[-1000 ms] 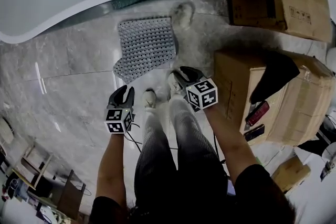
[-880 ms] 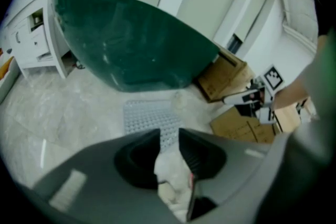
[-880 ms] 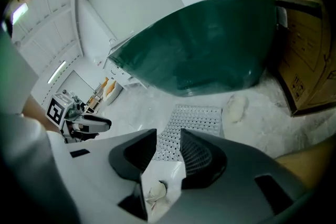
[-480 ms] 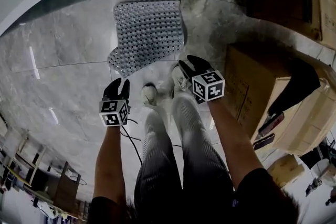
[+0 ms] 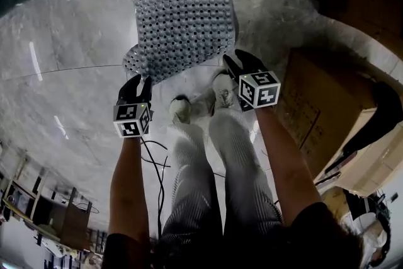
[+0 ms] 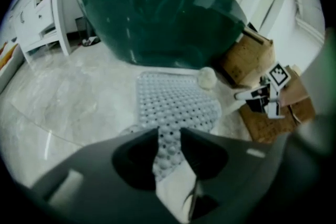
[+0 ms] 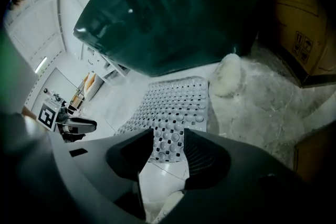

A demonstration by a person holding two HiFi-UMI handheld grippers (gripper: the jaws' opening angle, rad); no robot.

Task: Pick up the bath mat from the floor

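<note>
Grey marble floor [image 5: 69, 72] runs up to a dark green tub [image 6: 157, 13]. Both pairs of jaws stand apart and have just been opening, clasping nothing. Through each gap only the near edge of the mat shows, lower down. The left gripper [image 5: 135, 81] hangs at the rumpled near-left corner of the studded grey bath mat [image 5: 182, 22], and the right gripper [image 5: 234, 61] at its near-right corner. The mat lies on the floor between the tub and the person's shoes [image 5: 181, 109]. Cardboard boxes [image 5: 315, 116] stand to the right.

Three views, all toward bath mat [image 5: 182, 22]
</note>
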